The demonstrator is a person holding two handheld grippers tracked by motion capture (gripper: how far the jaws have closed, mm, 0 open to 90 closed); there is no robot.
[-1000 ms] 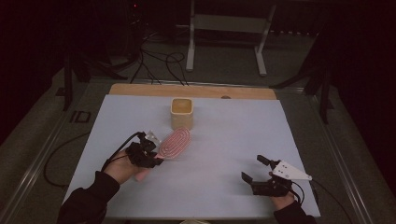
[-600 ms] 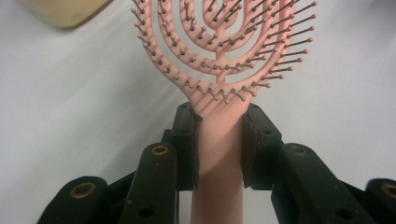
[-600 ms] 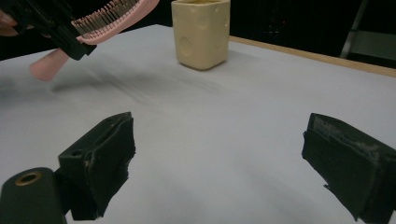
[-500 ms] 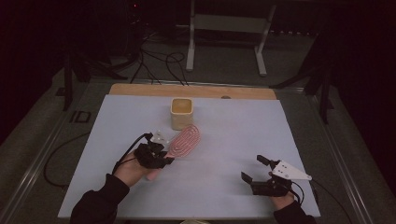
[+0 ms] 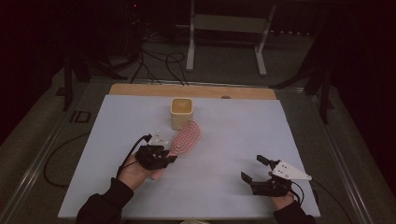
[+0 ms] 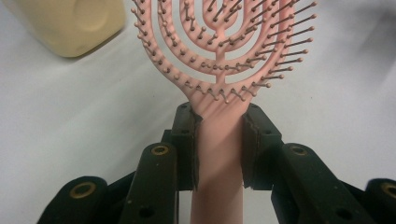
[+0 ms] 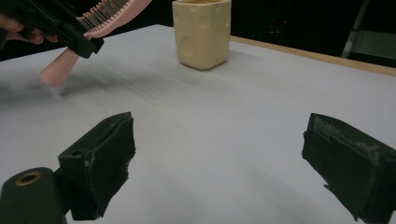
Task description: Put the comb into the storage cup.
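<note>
Brush, pink, with a round head of curved ribs and small bristles, is held by the left tongs near the cup; its head lies just in front of the cup, toward the person and a little to the right of it, and from the high view I cannot tell if the head touches the cup; in the right gripper view the brush is lifted above the counter and tilted, the handle end lower than the head.

In the left gripper view the two black jaws press on both sides of the pink handle, just under the place where the head begins; so the left tongs are closed on the brush, with a narrow gap that the handle fills; the bristles face the camera; the cup stands at the upper left, cream yellow.

Right tongs are well apart from the cup, at the near right part of the counter; their jaws stand wide open with nothing between them, and in the right gripper view only the pale counter shows between the two pads; there the cup stands farther off, square with round dents in its sides, and the brush with the left tongs is to the left of it.
</note>
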